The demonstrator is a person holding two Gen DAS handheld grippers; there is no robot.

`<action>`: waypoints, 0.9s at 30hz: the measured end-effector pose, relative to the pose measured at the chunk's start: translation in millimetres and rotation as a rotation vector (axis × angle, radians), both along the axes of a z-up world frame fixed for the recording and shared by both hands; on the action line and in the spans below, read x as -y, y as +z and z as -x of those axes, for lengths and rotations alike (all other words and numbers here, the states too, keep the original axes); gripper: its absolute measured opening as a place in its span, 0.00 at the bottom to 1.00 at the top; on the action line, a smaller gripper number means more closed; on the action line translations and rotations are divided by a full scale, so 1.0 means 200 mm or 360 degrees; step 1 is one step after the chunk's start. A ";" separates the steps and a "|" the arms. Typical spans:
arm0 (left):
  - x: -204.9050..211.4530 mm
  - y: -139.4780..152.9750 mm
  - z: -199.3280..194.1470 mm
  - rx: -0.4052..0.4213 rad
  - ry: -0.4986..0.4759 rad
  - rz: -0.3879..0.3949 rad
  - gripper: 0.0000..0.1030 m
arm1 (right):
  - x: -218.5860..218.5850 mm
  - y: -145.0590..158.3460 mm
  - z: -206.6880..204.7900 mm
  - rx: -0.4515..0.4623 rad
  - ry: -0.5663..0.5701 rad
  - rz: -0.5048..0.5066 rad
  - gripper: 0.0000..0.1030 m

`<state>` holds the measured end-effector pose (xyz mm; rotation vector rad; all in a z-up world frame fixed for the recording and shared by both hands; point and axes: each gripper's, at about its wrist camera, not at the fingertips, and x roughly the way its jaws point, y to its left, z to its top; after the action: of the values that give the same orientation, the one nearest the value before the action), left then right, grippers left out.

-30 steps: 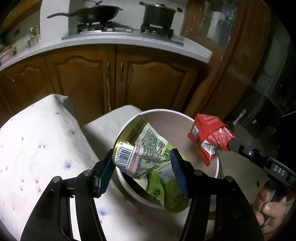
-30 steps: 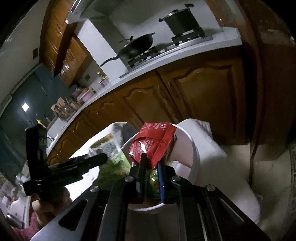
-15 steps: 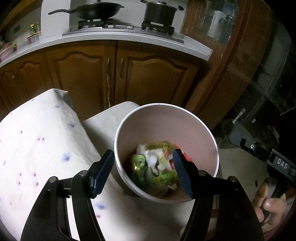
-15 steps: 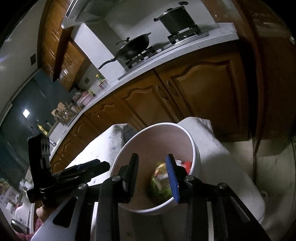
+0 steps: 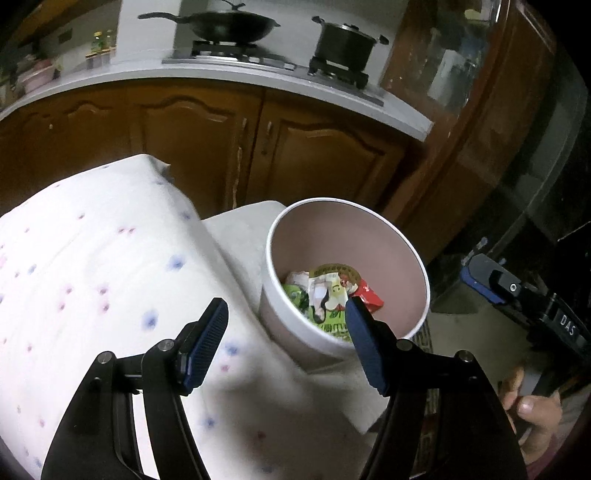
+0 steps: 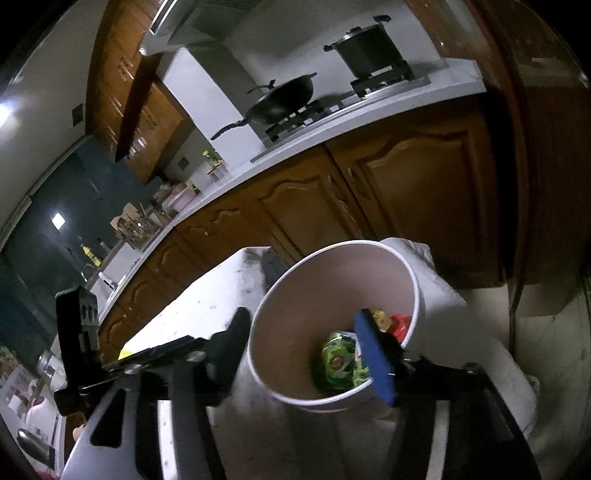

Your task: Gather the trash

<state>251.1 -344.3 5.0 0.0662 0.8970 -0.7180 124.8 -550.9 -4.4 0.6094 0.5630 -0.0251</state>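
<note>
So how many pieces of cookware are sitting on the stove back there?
2: a black wok on the left burner and a dark lidded pot on the right burner. Nothing else shows on the stove, though its far edge is partly out of view.

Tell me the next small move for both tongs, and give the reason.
Probably lift both clear of the white bin and turn to look for more trash. The green wrapper and red wrapper lie inside it. Left tongs are open and empty; right tongs are opening, gripping nothing.
</note>
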 end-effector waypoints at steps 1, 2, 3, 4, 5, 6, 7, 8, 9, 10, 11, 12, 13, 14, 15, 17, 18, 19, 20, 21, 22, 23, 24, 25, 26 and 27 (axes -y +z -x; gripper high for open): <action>-0.03 0.01 0.02 0.0009 0.0014 0.0011 0.67 | -0.02 0.00 0.01 0.0007 -0.0005 0.0002 0.74; -0.06 0.02 0.04 0.0017 0.0026 0.0021 0.70 | -0.04 0.01 0.02 0.0017 -0.0010 0.0002 0.76; -0.09 0.02 0.05 0.0026 0.0039 0.0030 0.72 | -0.07 0.01 0.03 0.0023 -0.0015 0.0007 0.78; -0.12 0.03 0.07 0.0036 0.0054 0.0037 0.74 | -0.09 0.01 0.05 0.0024 -0.0024 0.0017 0.82; -0.15 0.04 0.09 0.0049 0.0071 0.0044 0.75 | -0.11 0.01 0.05 0.0022 -0.0033 0.0025 0.85; -0.19 0.05 0.11 0.0064 0.0091 0.0054 0.77 | -0.14 0.01 0.07 0.0022 -0.0042 0.0037 0.89; -0.22 0.06 0.12 0.0073 0.0111 0.0061 0.84 | -0.17 0.01 0.08 0.0023 -0.0051 0.0051 0.93; -0.26 0.06 0.14 0.0083 0.0132 0.0073 0.85 | -0.20 0.02 0.09 0.0027 -0.0061 0.0070 0.95; -0.31 0.07 0.17 0.0099 0.0148 0.0090 0.85 | -0.24 0.02 0.11 0.0033 -0.0070 0.0095 0.96; -0.34 0.07 0.19 0.0112 0.0167 0.0091 0.86 | -0.26 0.02 0.12 0.0035 -0.0079 0.0114 0.96; -0.36 0.07 0.21 0.0123 0.0185 0.0086 0.88 | -0.30 0.03 0.14 0.0035 -0.0094 0.0143 0.96; -0.40 0.07 0.23 0.0140 0.0212 0.0081 0.89 | -0.34 0.03 0.15 0.0039 -0.0102 0.0172 0.96; -0.44 0.07 0.25 0.0159 0.0236 0.0085 0.89 | -0.37 0.03 0.17 0.0043 -0.0105 0.0197 0.96; -0.46 0.07 0.27 0.0168 0.0249 0.0089 0.90 | -0.40 0.04 0.18 0.0043 -0.0116 0.0218 0.96; -0.49 0.07 0.29 0.0180 0.0270 0.0091 0.90 | -0.42 0.04 0.20 0.0040 -0.0138 0.0243 0.97; -0.54 0.07 0.31 0.0196 0.0292 0.0088 0.91 | -0.48 0.03 0.24 0.0041 -0.0159 0.0280 0.97; -0.57 0.07 0.34 0.0216 0.0304 0.0087 0.91 | -0.51 0.03 0.26 0.0036 -0.0172 0.0303 0.97; -0.59 0.07 0.36 0.0234 0.0319 0.0082 0.91 | -0.53 0.04 0.27 0.0031 -0.0187 0.0326 0.97; -0.61 0.07 0.37 0.0244 0.0332 0.0077 0.92 | -0.56 0.04 0.29 0.0029 -0.0197 0.0345 0.97; -0.64 0.07 0.40 0.0255 0.0346 0.0072 0.92 | -0.59 0.04 0.31 0.0031 -0.0200 0.0371 0.98; -0.67 0.08 0.42 0.0264 0.0355 0.0077 0.92 | -0.62 0.05 0.34 0.0035 -0.0194 0.0394 0.98; -0.70 0.09 0.43 0.0276 0.0366 0.0084 0.92 | -0.64 0.06 0.35 0.0036 -0.0191 0.0416 0.98; -0.74 0.10 0.46 0.0303 0.0387 0.0094 0.92 | -0.67 0.07 0.37 0.0043 -0.0187 0.0450 0.98; -0.77 0.12 0.49 0.0326 0.0399 0.0097 0.92 | -0.70 0.09 0.38 0.0053 -0.0182 0.0476 0.98; -0.80 0.14 0.51 0.0356 0.0412 0.0103 0.92 | -0.73 0.11 0.40 0.0072 -0.0180 0.0516 0.98; -0.83 0.16 0.54 0.0385 0.0424 0.0107 0.92 | -0.76 0.14 0.41 0.0091 -0.0183 0.0559 0.98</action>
<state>142.6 -178.9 36.8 -0.0258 0.6345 -0.4791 41.9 -399.1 23.1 0.2982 0.4536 -0.2102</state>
